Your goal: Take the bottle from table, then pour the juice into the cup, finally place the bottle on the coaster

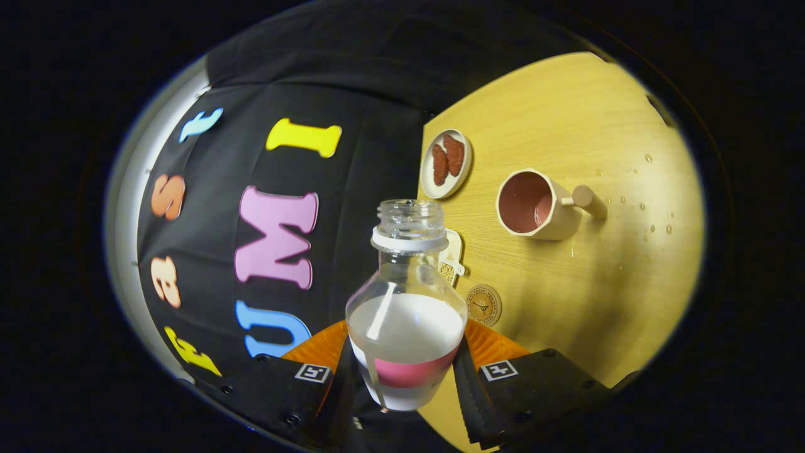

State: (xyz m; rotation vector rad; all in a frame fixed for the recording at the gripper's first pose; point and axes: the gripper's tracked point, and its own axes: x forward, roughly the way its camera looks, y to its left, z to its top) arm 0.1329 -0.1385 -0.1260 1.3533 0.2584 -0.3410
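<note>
Here the gripper (407, 371) is clamped on the uncapped clear bottle (405, 314), both fingers pressing its sides, white juice and a pink band low inside. Just beyond lies the round coaster (483, 305), then the pink-lined cup (538, 204) among droplets on the wooden table (597, 126), and farthest a small dish of red snacks (446, 163).

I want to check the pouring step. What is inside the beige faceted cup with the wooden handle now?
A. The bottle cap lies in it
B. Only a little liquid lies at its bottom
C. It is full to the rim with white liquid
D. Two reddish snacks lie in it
B: the beige faceted cup shows its pink inside with only a small pool of liquid at the bottom, while the clear plastic bottle, uncapped, sits between the gripper fingers.
</note>
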